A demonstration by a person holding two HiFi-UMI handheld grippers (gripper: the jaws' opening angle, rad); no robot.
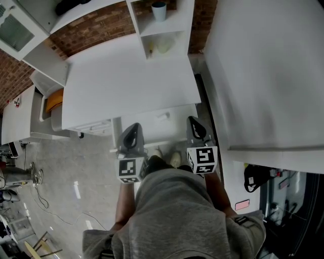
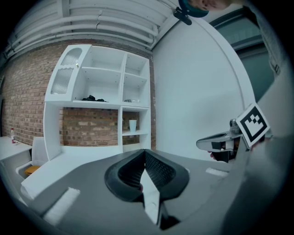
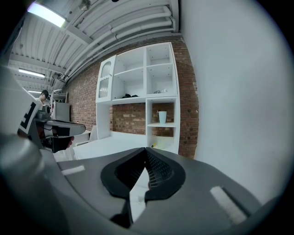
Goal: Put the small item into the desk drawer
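White wall [image 1: 268, 76]: fills the right side of the head view, hard against the table's right edge.

Table [image 1: 126, 86]: white, bare across most of its top, backed by a brick wall [image 1: 96, 28].

Shelf unit [image 1: 163, 28]: white, open cubbies, stands on the table's far right corner against the brick.

Drawer [image 1: 174, 124]: white front with a small handle, sits under the table's near edge on the right; looks pushed in. Lies just ahead of both grippers.

Left gripper [image 1: 135, 126]: held level before the table's near edge, left of the drawer handle. Fingers [image 2: 161, 170] closed tip to tip, nothing between them.

Right gripper [image 1: 193, 120]: held beside the left one, well apart from it, pointing at the drawer's right end. Fingers closed, tips meeting, nothing between them in the right gripper view.

Cup [image 1: 159, 10]: pale blue, upright, alone on a middle shelf of the unit.

Small item [image 1: 163, 45]: pale yellowish, rests in the lowest cubby of the shelf unit at table level, well apart from both grippers and from the drawer; too small to identify further.
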